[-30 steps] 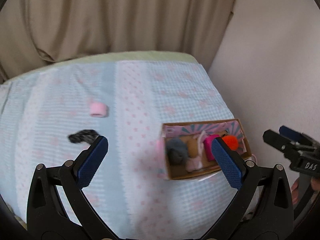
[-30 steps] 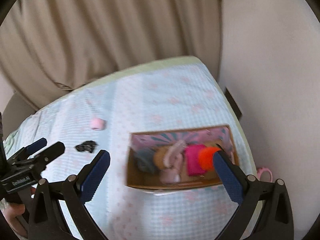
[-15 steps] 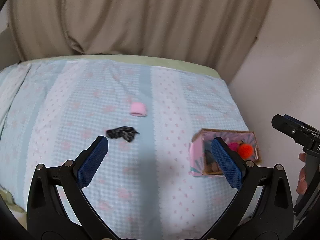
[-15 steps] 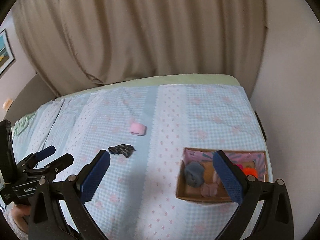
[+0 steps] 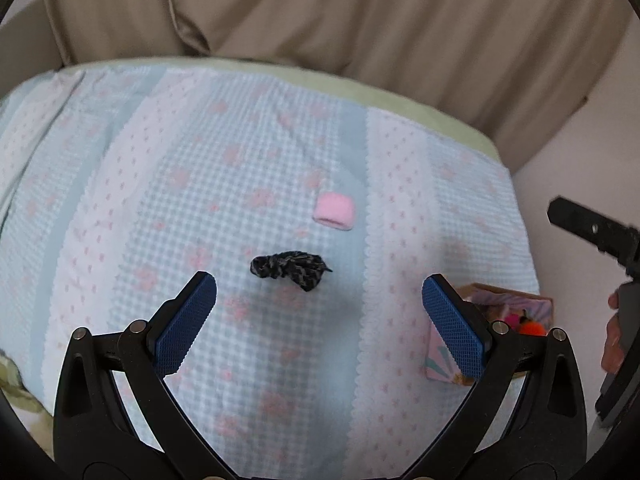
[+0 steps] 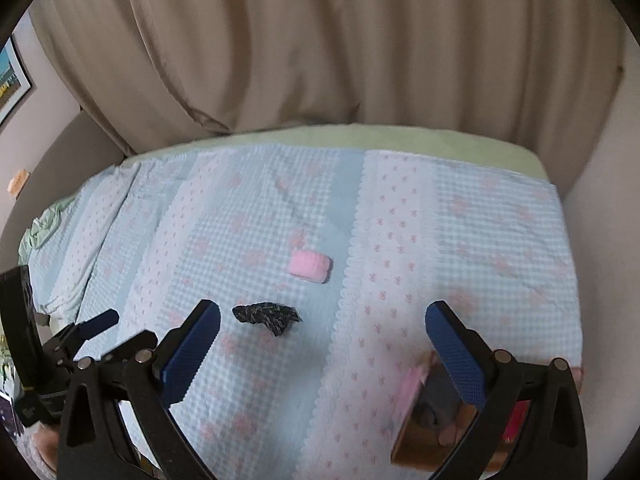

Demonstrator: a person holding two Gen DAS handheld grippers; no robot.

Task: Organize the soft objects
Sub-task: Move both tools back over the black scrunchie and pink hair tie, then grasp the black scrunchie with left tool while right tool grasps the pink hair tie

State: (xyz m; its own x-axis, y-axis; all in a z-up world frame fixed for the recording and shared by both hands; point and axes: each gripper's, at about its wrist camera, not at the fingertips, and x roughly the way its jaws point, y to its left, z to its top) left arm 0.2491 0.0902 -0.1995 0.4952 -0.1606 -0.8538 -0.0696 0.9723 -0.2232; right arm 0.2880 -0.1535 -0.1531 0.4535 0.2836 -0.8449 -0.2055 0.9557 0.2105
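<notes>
Dark scrunchie (image 5: 289, 269) lengthwise left-to-right

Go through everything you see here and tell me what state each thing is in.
Left gripper: open, empty.
Right gripper: open, empty.
Black scrunchie: crumpled, loose on the blanket.
Pink wristband: lying flat, loose.
Cardboard box: open, toys inside.
Curtain: drawn.

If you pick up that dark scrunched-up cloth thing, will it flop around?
Probably yes. The dark cloth lies crumpled in loose folds on the bedspread, so it likely droops and unfurls when lifted. It looks thin, so probably light. With no round shape, it should not roll if pushed; more likely it drags or bunches.
</notes>
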